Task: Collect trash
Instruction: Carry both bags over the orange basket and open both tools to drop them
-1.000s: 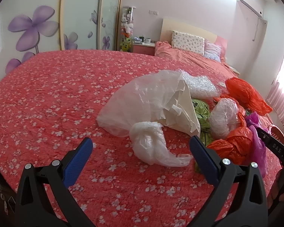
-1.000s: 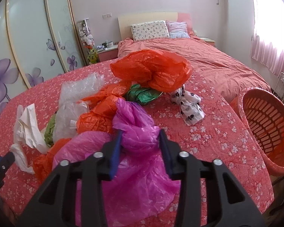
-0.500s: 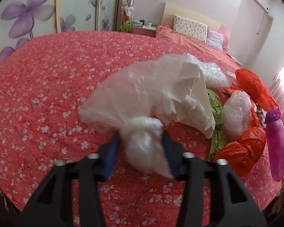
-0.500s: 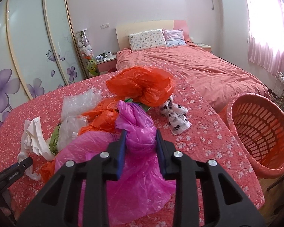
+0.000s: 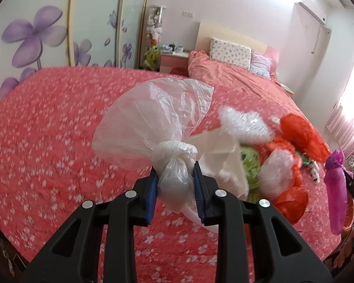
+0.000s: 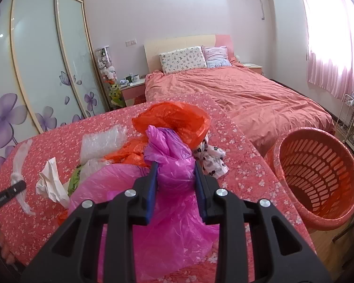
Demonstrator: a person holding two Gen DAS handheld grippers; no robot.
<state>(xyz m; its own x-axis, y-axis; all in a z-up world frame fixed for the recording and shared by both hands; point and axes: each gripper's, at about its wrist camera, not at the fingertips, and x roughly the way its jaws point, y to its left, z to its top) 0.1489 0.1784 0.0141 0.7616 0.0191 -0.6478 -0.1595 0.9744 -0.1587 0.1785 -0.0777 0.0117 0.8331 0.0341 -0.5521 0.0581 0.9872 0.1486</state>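
While the red flower-print bedspread [image 5: 47, 141] is carrying the remaining heap of crumpled orange plastic bags [image 6: 174, 120], the round orange slotted plastic basket [image 6: 318, 176] is standing just beside its edge, right of the right gripper [image 6: 175, 184] and well apart from the left. That gripper is clamping a bunched magenta plastic bag [image 6: 172, 162]. The left gripper [image 5: 175, 191], having just been closing, is pinching a knotted clear plastic bag [image 5: 153, 122].

A: What is the right gripper [image 6: 175, 179] clamped on?
B: A crumpled magenta plastic bag [image 6: 174, 174], its blue pads pressing the knotted neck.
A: And nearby?
B: A round orange slatted plastic basket [image 6: 318, 176] stands right of the flowered red table cover [image 6: 243, 169].
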